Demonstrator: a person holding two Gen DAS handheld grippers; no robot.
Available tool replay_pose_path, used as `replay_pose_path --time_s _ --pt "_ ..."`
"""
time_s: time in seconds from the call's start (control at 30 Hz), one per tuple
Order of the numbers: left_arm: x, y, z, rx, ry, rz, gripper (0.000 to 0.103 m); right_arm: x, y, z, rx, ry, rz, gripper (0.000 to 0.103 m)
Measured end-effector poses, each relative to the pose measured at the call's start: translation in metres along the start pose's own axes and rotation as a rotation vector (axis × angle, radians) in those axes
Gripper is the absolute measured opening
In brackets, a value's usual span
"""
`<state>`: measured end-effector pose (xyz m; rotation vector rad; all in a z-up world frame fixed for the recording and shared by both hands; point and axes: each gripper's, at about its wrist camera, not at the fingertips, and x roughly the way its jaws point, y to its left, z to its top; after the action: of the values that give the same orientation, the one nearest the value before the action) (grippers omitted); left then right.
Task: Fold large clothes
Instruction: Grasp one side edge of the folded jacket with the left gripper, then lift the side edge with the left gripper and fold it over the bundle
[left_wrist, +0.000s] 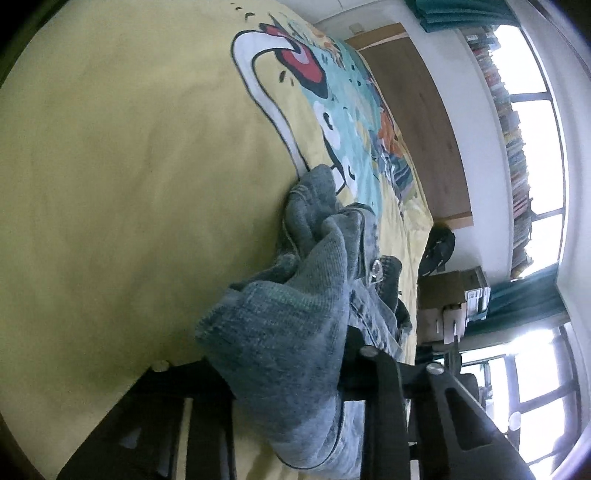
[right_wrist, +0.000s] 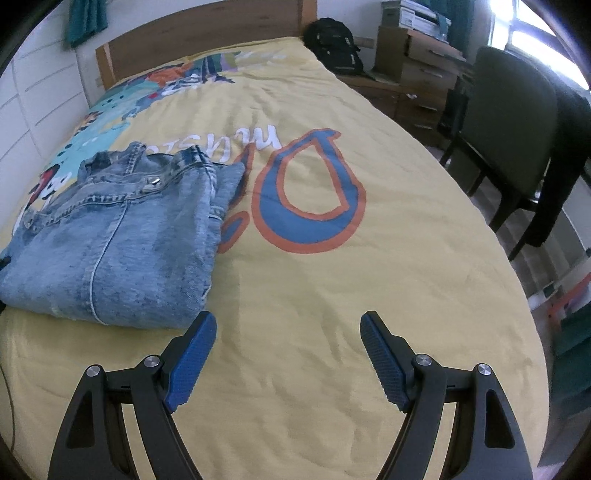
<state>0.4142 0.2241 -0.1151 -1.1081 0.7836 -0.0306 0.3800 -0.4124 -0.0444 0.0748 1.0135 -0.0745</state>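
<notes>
A blue denim jacket (right_wrist: 110, 236) lies folded into a rough rectangle on the left of the yellow bedspread (right_wrist: 314, 288), collar and metal buttons toward the headboard. My right gripper (right_wrist: 288, 354) is open and empty, hovering over bare bedspread just right of the jacket's near corner. In the left wrist view the camera is rolled sideways and the jacket's grey-blue fabric (left_wrist: 295, 332) bunches over my left gripper (left_wrist: 332, 376), whose fingertips are hidden under the cloth. The jaws appear closed on the fabric.
A wooden headboard (right_wrist: 207, 40) stands at the far end of the bed. A black backpack (right_wrist: 332, 40), drawers with boxes (right_wrist: 417, 62) and a dark chair (right_wrist: 513, 129) stand along the bed's right side. Windows and bookshelves (left_wrist: 513, 147) show in the left wrist view.
</notes>
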Motion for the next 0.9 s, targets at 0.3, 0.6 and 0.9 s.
replay_pose_path --time_s 0.3,0.6,0.9 --pt "-0.004 -0.065 0.001 0.116 0.032 0.036 0.012 -0.01 -0.022 -0.007 0.048 -0.021 0.018 0.08" --pt "0.012 -0.14 -0.026 0.196 0.065 0.044 0.011 -0.029 -0.058 -0.01 0.101 -0.059 0.03 0.081" --pt "0.057 -0.223 -0.077 0.223 0.144 -0.068 0.011 -0.041 -0.109 -0.019 0.168 -0.083 0.015 0.081"
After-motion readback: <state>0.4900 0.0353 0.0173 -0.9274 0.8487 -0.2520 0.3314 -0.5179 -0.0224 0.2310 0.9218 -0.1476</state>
